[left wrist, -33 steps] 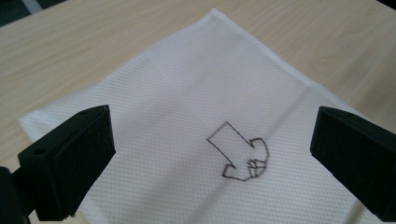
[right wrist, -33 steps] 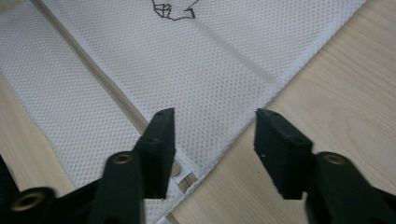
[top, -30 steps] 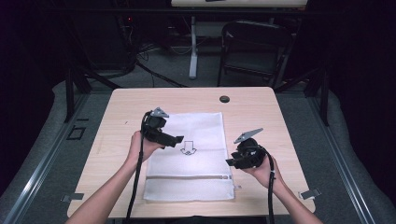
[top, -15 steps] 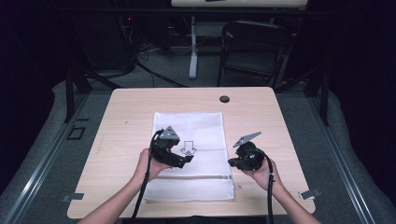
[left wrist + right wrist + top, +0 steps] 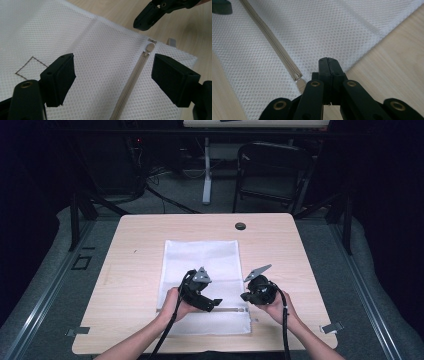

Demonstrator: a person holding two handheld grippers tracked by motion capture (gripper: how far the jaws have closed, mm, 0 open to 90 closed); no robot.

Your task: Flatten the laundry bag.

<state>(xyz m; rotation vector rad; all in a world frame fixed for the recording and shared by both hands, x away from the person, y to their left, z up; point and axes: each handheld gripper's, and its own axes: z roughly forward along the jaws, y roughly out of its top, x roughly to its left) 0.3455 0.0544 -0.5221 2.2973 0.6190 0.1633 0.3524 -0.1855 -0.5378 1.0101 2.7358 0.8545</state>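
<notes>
Mesh bag (image 5: 200, 280): a white net bag lying flat on the table, lengthwise from the far middle toward the near edge; its near end stops short of the near edge.
Zipper (image 5: 132, 80): a grey zipper runs across the bag near its near end, parallel to the table's near edge. It looks zipped shut along the stretch in view.
Zipper pull (image 5: 150, 47): a small grey tab at the zipper's end toward the bag's right side, lying flat on the mesh.
Stitched mark (image 5: 30, 66): a thin dark outline sewn on the mesh, at the left of the left gripper view.
Left gripper (image 5: 216, 302): held in the left hand (image 5: 175, 304) over the near part of the bag, pointing right along the zipper. Its jaws stand wide apart with nothing between them; in its own view the zipper runs up between the two pads.
Right gripper (image 5: 245, 296): held in the right hand (image 5: 277, 307) at the bag's near right part, pointing left toward the other gripper. Its jaws are pressed together, with the tips on the mesh just beside the zipper pull; whether they pinch any mesh I cannot tell.
Table (image 5: 135, 270): pale wood, with a small dark round disc (image 5: 240, 226) near its far edge, well apart from the bag.
Chair (image 5: 272, 175): a dark chair stands on the floor beyond the table's far edge.
</notes>
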